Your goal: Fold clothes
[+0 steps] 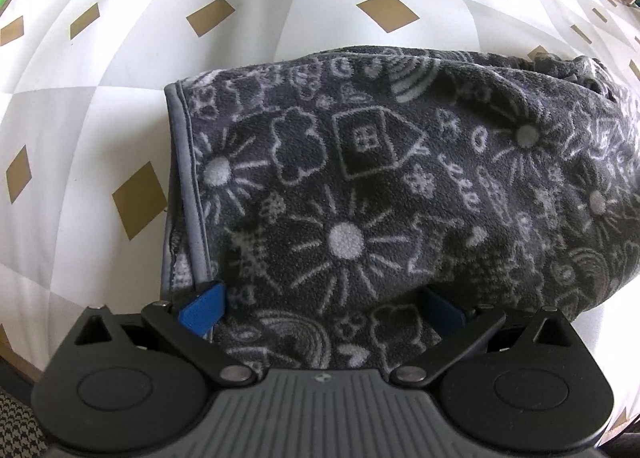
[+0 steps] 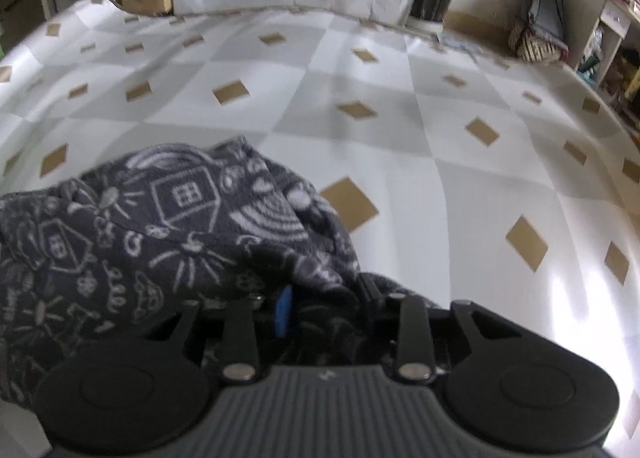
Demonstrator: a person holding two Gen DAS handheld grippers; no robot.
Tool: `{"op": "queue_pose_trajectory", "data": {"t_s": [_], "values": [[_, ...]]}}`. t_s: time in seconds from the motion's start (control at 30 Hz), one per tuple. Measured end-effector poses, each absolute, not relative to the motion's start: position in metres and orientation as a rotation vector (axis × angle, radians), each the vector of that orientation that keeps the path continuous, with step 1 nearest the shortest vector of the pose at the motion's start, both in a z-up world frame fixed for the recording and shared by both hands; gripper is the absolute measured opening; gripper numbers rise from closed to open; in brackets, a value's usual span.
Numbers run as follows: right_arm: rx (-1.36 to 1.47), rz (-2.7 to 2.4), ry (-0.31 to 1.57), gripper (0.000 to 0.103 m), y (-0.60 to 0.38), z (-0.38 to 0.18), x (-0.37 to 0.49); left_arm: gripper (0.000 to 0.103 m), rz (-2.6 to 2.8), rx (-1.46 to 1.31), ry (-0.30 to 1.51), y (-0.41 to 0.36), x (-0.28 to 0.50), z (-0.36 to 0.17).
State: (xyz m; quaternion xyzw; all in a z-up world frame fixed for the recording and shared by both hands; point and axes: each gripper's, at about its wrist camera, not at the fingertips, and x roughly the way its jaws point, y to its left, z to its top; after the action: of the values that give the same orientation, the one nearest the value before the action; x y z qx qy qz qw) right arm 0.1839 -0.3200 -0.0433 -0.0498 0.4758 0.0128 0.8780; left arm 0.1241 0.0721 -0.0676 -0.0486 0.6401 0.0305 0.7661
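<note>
white-and-grey diamond cloth with tan squares covers the work surface (image 2: 400,145); boxes, shelves and bags crowd the far edge of the room.

item: dark grey fleece garment (image 1: 360,185), white doodle print (houses, suns, flowers). it lies bunched on the cloth, near the edge closest to the cameras. in the left wrist view a bound hem (image 1: 188,185) runs down its left side; its far right end is rumpled into loose folds.

left gripper (image 1: 320,310): pointing down onto the fleece, jaws spread wide, blue pads resting on or just above the pile, one beside the hem, one further in. nothing pinched between them.

right gripper (image 2: 320,314): angled down at the crumpled end. jaws fairly narrow, fabric heaped over and between them, one blue pad (image 2: 284,314) just showing. cannot tell whether the pads actually press on the fleece or only sit in it.

handling, judged: soft, limp, light; thick pile gives good friction, so slipping is unlikely. no stiffness, so it will sag and drag from any single hold. not fragile. thick layers mean a pinch may catch more than one ply.

where to hold, judged: the bound hem and its corners are the firmest, flattest line; take one corner per gripper, lift to let folds drop out.
</note>
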Motion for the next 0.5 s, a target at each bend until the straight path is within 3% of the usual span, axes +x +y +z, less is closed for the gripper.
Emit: {"op": "queue_pose_trajectory", "data": {"t_s": [0.1, 0.2, 0.5], "values": [[-0.156, 0.009, 0.967, 0.046, -0.315, -0.028, 0.185, 0.103, 0.068, -0.107, 1.391, 0.073, 0.125, -0.068], [-0.194, 0.042, 0.878, 0.051, -0.310, -0.003, 0.178, 0.103, 0.072, -0.111, 1.392, 0.073, 0.127, -0.069], [-0.127, 0.368, 0.843, 0.051, -0.270, 0.011, 0.174, 0.103, 0.080, -0.117, 1.390, 0.074, 0.131, -0.070]]}}
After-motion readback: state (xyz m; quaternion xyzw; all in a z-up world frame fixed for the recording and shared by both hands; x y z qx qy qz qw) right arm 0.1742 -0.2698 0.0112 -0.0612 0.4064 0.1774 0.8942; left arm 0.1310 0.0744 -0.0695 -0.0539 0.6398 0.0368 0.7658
